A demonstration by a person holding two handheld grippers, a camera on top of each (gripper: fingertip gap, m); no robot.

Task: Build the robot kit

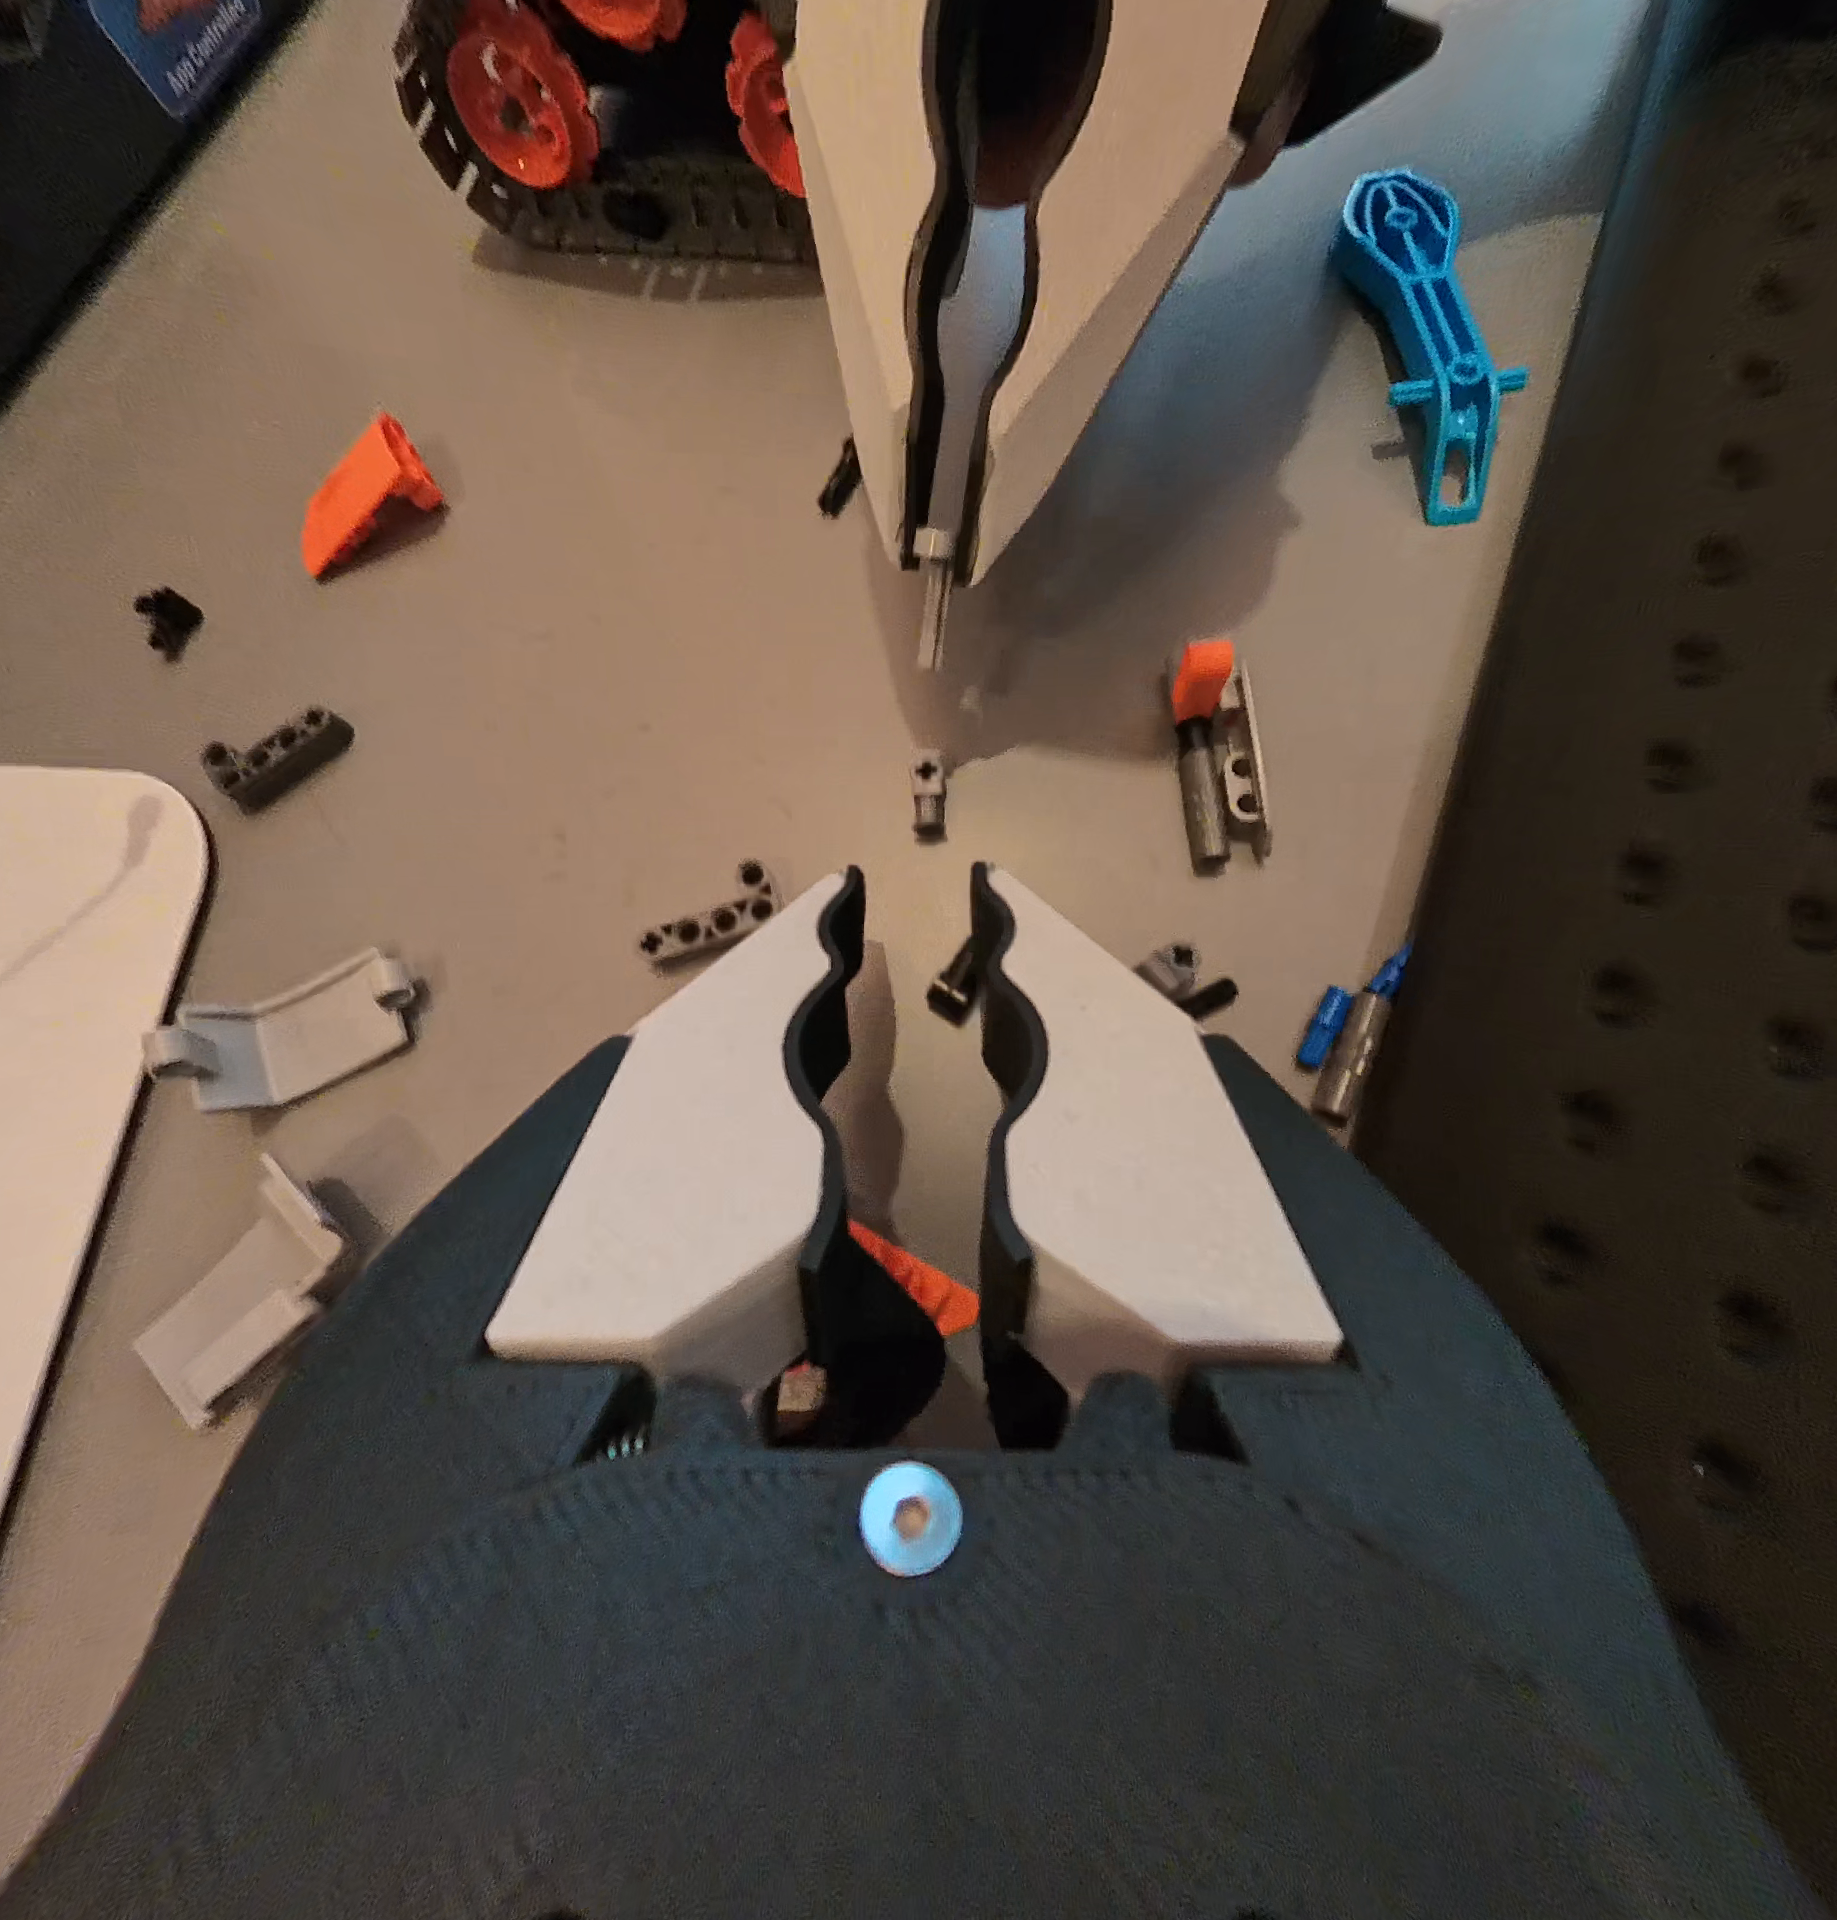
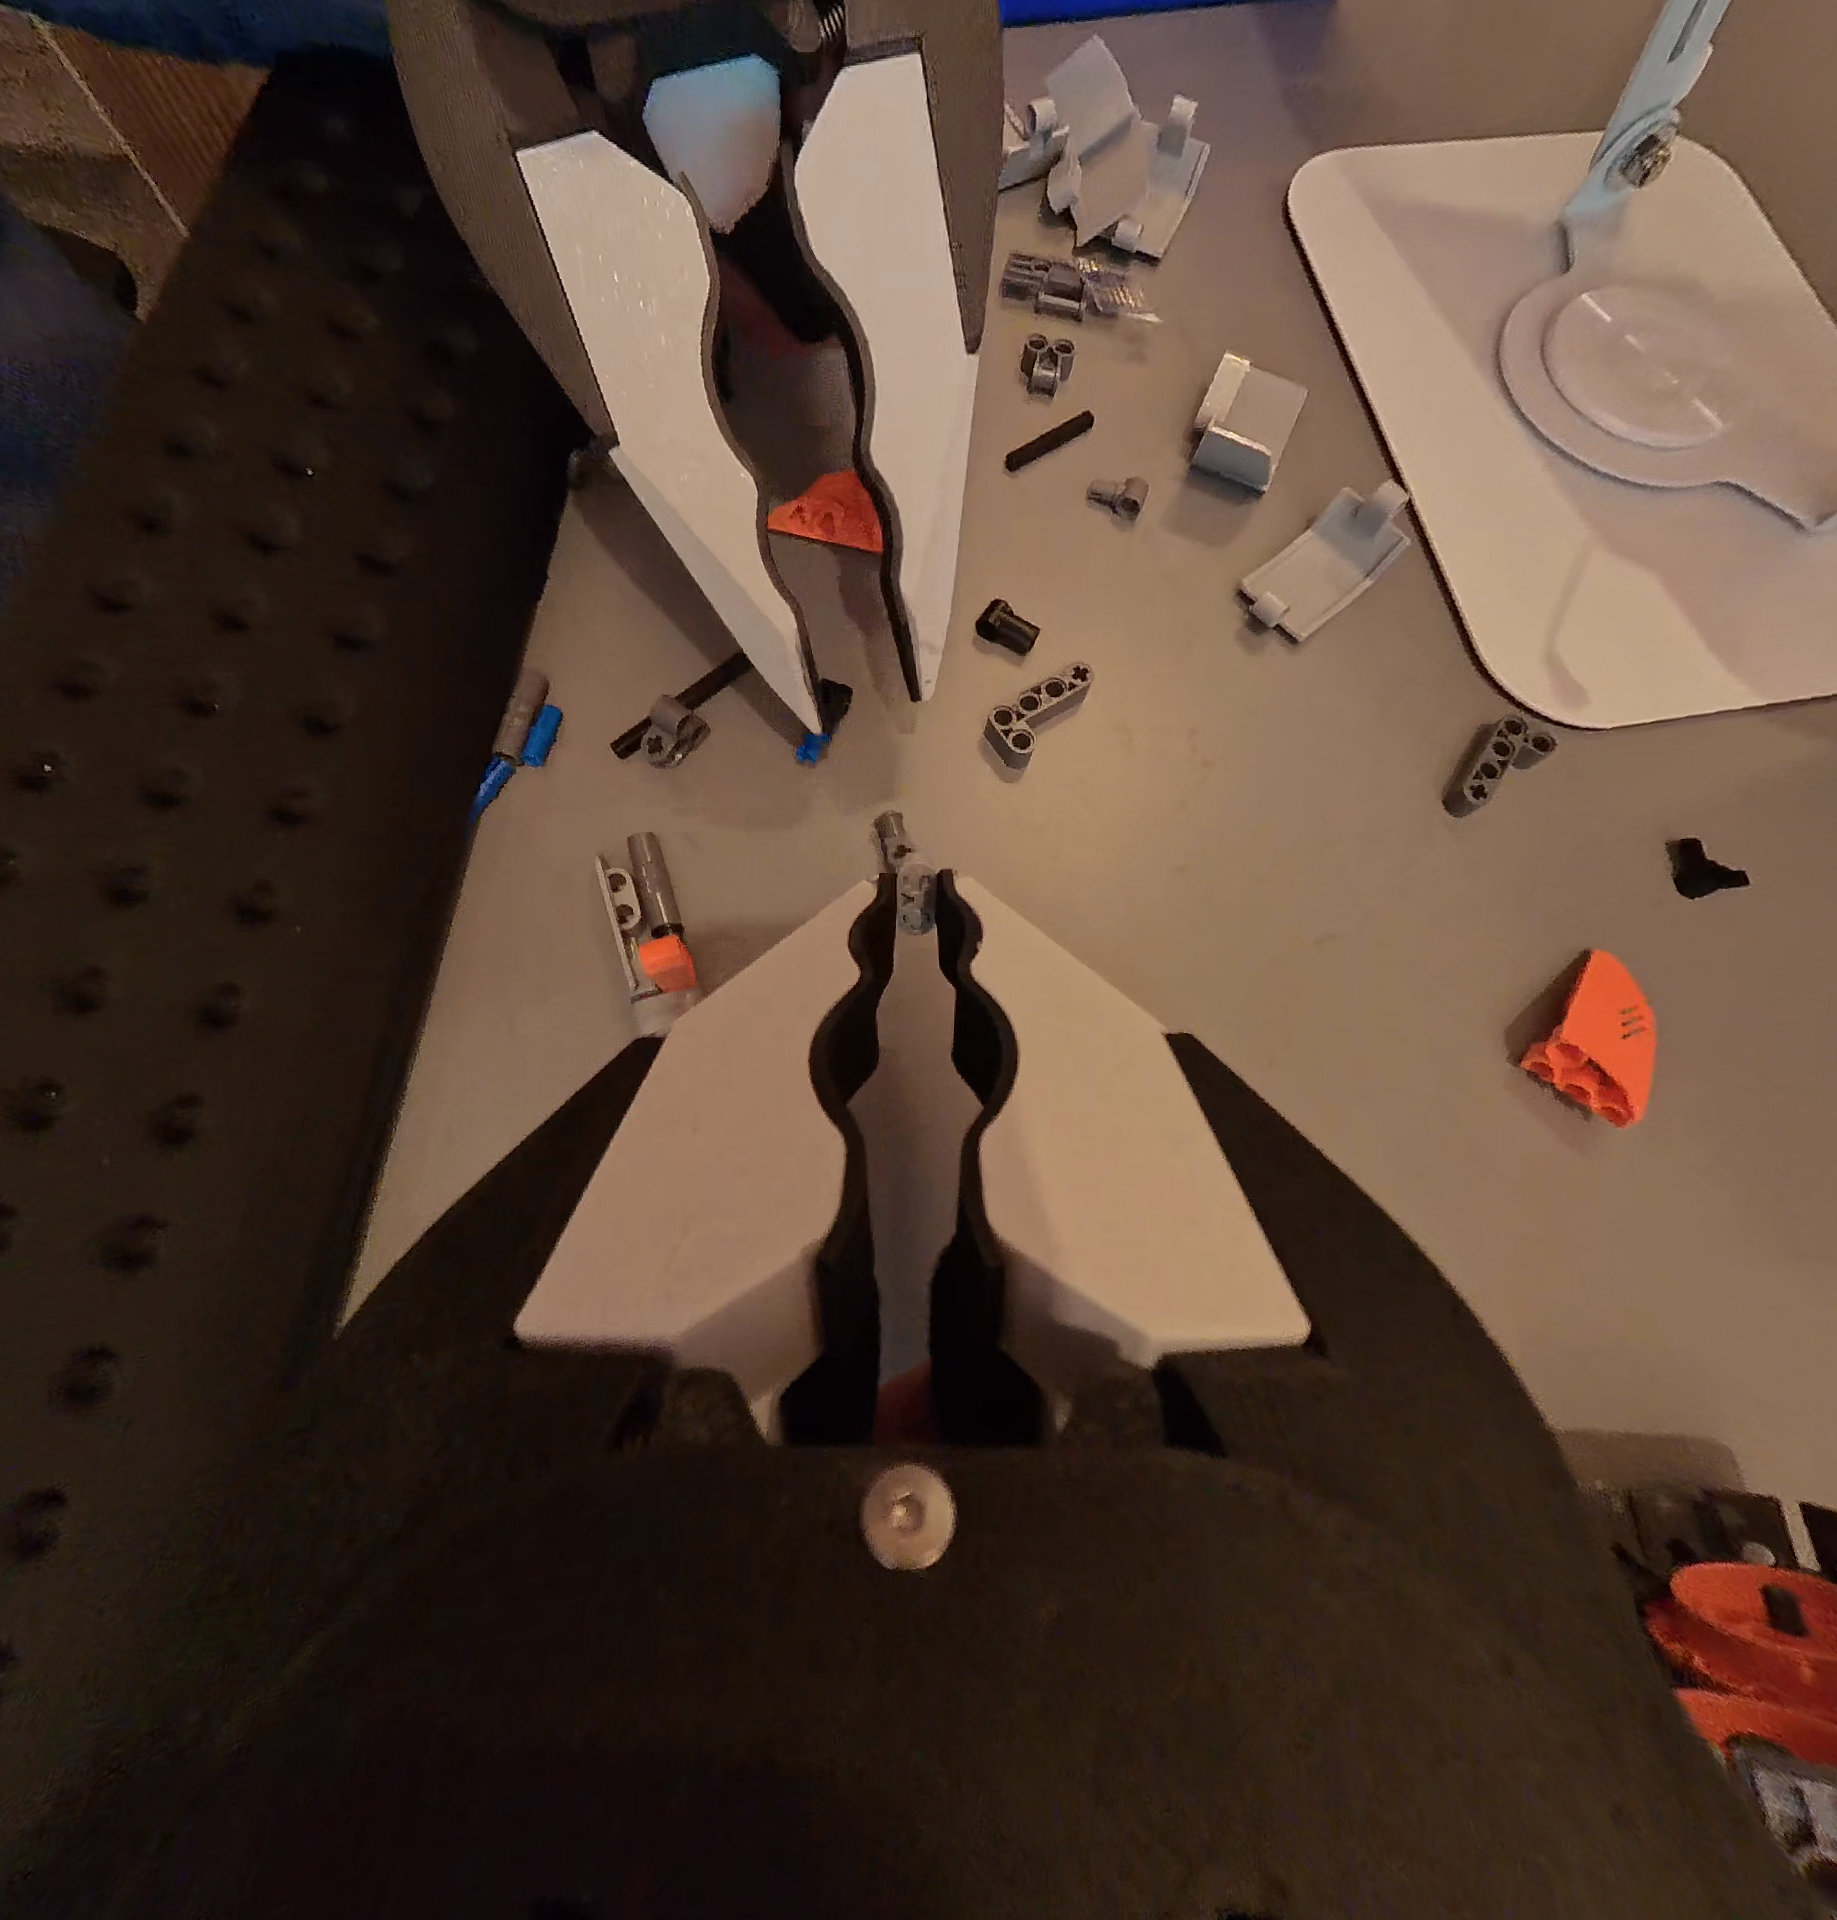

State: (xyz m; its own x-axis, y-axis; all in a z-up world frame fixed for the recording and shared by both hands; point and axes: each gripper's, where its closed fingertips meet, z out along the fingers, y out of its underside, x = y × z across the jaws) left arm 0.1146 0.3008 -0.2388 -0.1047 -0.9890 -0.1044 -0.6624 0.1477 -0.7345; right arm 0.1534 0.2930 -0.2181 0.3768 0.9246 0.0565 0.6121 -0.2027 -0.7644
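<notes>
In the left wrist view my left gripper [image 1: 919, 883] is open and empty, low over the grey table [image 1: 602, 686]. A black pin [image 1: 953, 982] lies on the table between its fingers. A small grey connector [image 1: 927, 790] lies just ahead of its tips. My right gripper [image 1: 935, 556] comes in from the far side, shut on a short grey axle piece [image 1: 933, 603] that points down above that connector. In the right wrist view my right gripper [image 2: 912, 883] grips the grey axle piece [image 2: 914, 899], and the open left gripper [image 2: 870, 707] faces it, over an orange wedge [image 2: 826, 514].
Loose parts are scattered on the table: an orange wedge [image 1: 368, 499], grey L-beams [image 1: 711, 920], grey panels [image 1: 290, 1029], a blue lever tool [image 1: 1423, 322]. A tracked model with orange wheels [image 1: 581, 125] stands at the back. A white stand base [image 2: 1465, 499] and dimpled black foam [image 1: 1672, 935] flank the table.
</notes>
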